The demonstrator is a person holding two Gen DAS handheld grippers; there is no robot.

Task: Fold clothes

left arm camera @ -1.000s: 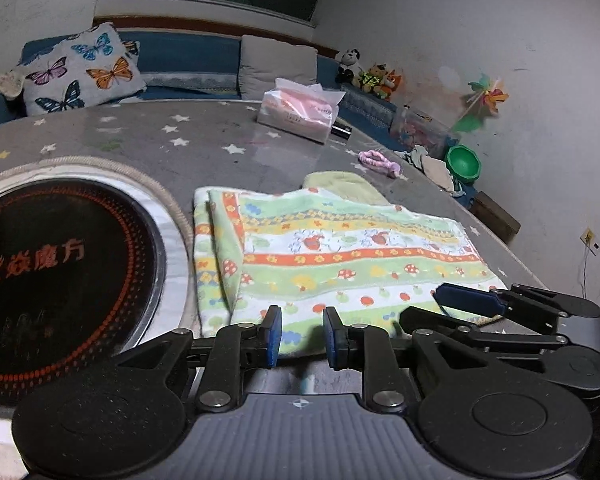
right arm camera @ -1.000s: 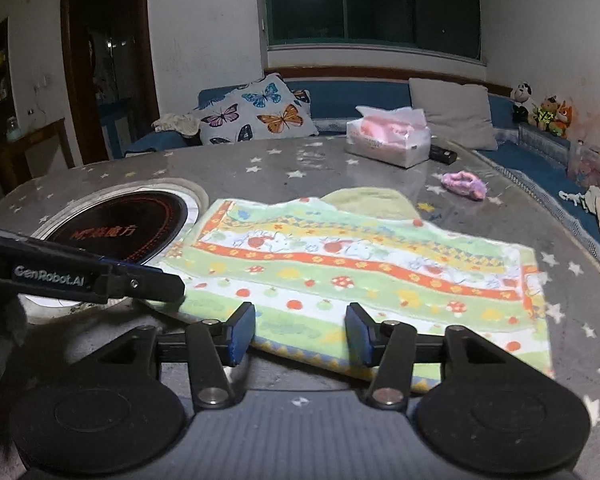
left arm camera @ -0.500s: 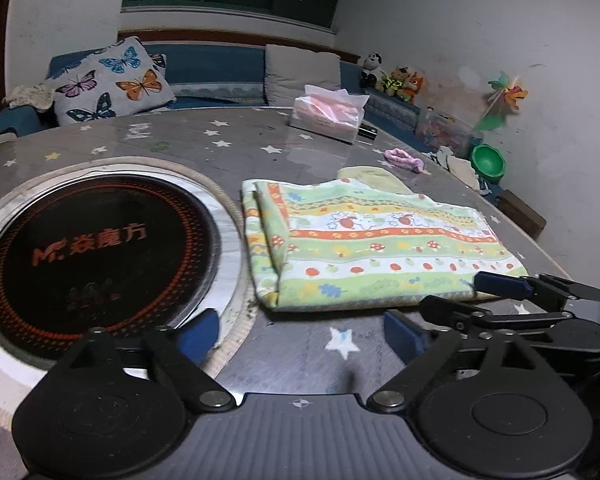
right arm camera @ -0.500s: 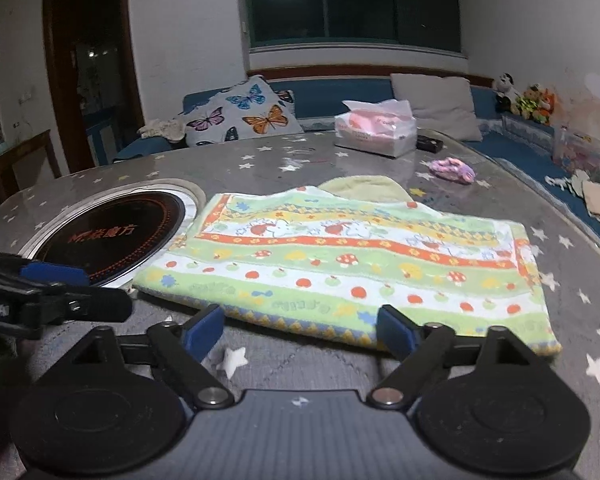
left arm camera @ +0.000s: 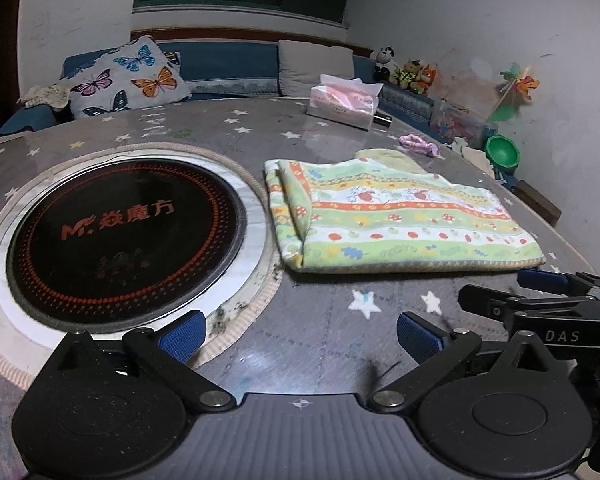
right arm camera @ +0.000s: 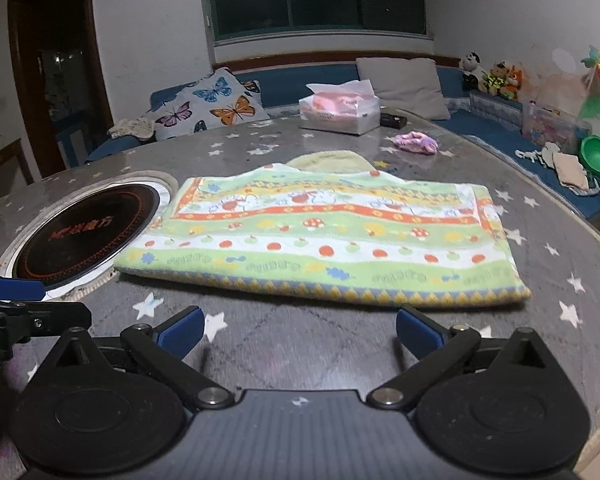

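From your left wrist view, the round black hotplate (left arm camera: 124,240) fills the left of the frame, its pale ring ending just beside the left edge of the folded towel (left arm camera: 400,224). That left edge shows stacked layers; the near edge runs straight across the middle right of the frame. Between the near edge and your left tool (left arm camera: 300,334) lies a bare strip of star-printed tabletop (left arm camera: 340,344). Your left tool's jaws are opening, already spread wide, with nothing between them, and its blue pads (left arm camera: 180,334) sit clear of the cloth. At the lower right of that frame your right tool (left arm camera: 548,304) lies just short of the towel's near right corner, not touching it.

From your right wrist view, the hotplate (right arm camera: 84,236) sits at the middle left, and the towel (right arm camera: 324,240) spans the centre, flat, its patterned near hem running left to right. A yellow-green cloth (right arm camera: 328,160) pokes out from behind its far edge. Your right tool's (right arm camera: 298,330) jaws are opening too, wide apart and holding nothing, with open tabletop (right arm camera: 300,344) between them and the hem. To the right of the towel the tabletop stays bare out to its curved rim. At the top centre stand a tissue box (right arm camera: 340,114) and a pink item (right arm camera: 416,142), well apart from the towel.
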